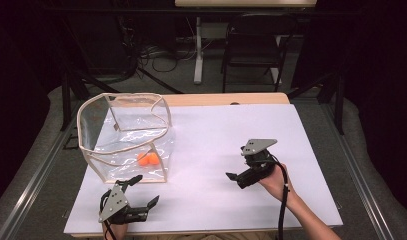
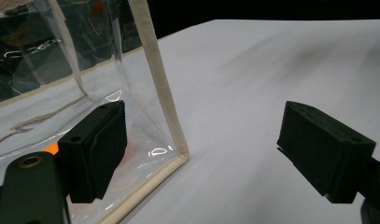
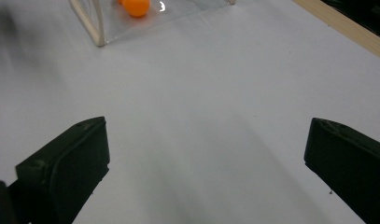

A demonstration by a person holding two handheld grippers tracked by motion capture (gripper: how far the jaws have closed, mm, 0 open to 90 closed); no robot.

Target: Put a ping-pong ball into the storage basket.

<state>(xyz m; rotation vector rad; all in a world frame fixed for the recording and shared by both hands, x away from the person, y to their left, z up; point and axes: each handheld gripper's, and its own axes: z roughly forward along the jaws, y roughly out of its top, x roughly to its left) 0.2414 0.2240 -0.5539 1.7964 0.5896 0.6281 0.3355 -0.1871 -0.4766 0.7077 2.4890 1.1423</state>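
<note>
A clear plastic bag [image 1: 126, 132] with beige trim stands open on the left of the white table [image 1: 226, 125]. Two orange balls [image 1: 148, 159] lie inside it at the near side. My left gripper [image 1: 147, 190] is open just in front of the bag's near right corner, with nothing between its fingers. In the left gripper view that corner [image 2: 166, 102] rises between the spread jaws, and a sliver of orange ball [image 2: 51, 148] shows behind the left one. My right gripper [image 1: 236, 162] is open over bare table, right of the bag. The right gripper view has an orange ball [image 3: 136, 7] far ahead.
The table's wooden far edge [image 1: 231, 99] shows beyond the white sheet. A black chair [image 1: 253, 45] and a white post [image 1: 198, 50] stand on the floor behind the table. Grey padding [image 1: 371, 170] borders the table on the right.
</note>
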